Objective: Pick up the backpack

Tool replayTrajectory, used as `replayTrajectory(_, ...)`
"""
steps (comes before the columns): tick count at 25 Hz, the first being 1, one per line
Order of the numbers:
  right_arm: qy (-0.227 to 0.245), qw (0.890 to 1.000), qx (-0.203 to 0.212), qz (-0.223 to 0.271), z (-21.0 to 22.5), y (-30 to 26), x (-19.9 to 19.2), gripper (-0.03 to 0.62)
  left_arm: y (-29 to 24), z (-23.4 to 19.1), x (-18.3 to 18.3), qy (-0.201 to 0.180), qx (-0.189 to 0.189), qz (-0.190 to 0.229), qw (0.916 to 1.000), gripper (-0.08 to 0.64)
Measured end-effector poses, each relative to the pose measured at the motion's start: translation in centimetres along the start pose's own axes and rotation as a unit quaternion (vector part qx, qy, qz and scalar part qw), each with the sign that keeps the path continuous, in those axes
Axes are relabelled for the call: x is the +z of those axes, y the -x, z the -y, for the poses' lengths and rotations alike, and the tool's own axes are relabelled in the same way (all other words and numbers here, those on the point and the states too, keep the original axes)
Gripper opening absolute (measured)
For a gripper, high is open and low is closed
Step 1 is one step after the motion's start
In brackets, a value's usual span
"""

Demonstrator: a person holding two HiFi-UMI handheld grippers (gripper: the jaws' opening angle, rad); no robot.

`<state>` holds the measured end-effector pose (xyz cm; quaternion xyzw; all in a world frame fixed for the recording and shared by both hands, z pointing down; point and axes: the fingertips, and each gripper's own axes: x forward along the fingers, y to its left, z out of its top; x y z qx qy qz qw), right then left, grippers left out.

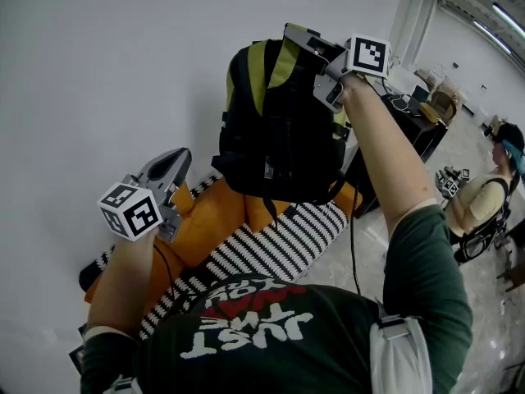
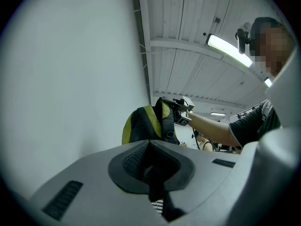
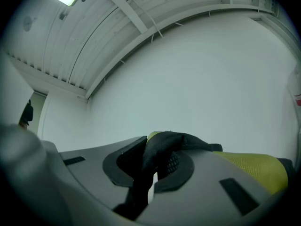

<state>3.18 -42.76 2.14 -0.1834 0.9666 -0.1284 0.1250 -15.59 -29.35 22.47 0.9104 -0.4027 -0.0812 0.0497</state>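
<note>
**A:** ok so what's underneath everything here?

**B:** orange cushioned seat [image 1: 205, 224]; black-and-white striped blanket [image 1: 283, 249] lying right across it; pale glossy floor [image 1: 492, 327] off to the side of that

Grey two-jaw grippers: two, left gripper [image 1: 174, 161] and right gripper [image 1: 297, 34]. Black-and-yellow fabric backpack [image 1: 279, 134]: one, under right gripper. Orange cushion [image 1: 205, 228]: one. Black-and-white striped cloth [image 1: 283, 245]: one, below both.

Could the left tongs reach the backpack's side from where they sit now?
Probably yes. The backpack hangs from the right tongs, and the left tongs face it with only open air between; the orange cushion sits below that path.
</note>
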Motion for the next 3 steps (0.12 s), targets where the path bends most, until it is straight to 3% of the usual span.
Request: replayTrajectory(3, 0.003, 1.0, 0.001, -0.002, -0.01, 0.0, -0.05, 0.06, -0.04, 0.03, -0.03, 0.001, 0.0, 0.0, 1.0, 0.011)
